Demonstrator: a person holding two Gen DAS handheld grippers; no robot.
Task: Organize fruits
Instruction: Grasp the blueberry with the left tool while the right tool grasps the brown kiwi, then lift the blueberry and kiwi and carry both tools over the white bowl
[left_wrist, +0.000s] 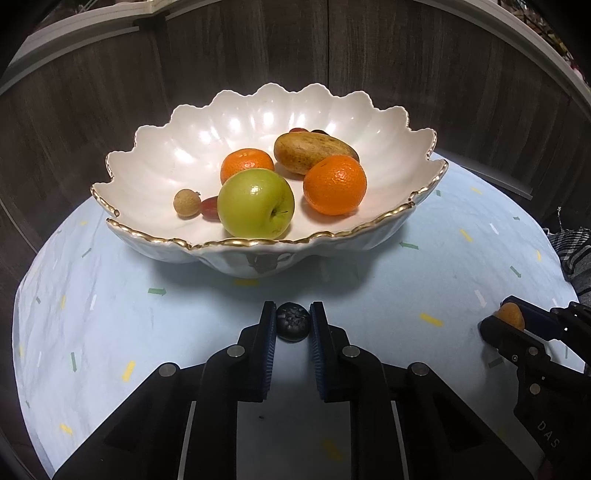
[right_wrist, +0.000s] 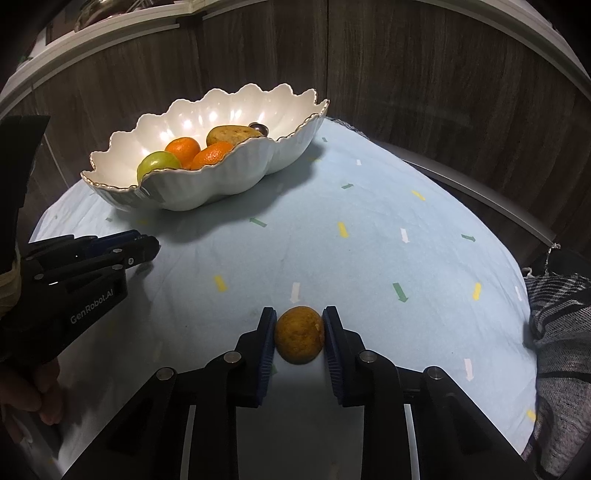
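A white scalloped bowl with a gold rim stands on the table. It holds a green apple, two oranges, a brownish oblong fruit, a small tan round fruit and small red fruits. My left gripper is shut on a small dark bumpy fruit in front of the bowl. My right gripper is shut on a small brown-yellow round fruit, to the right of the left gripper; it also shows in the left wrist view.
The table has a light blue cloth with small arrows. A dark wood-panel wall stands behind the bowl. Dark checked fabric lies at the table's right edge. The left gripper's body shows at the left.
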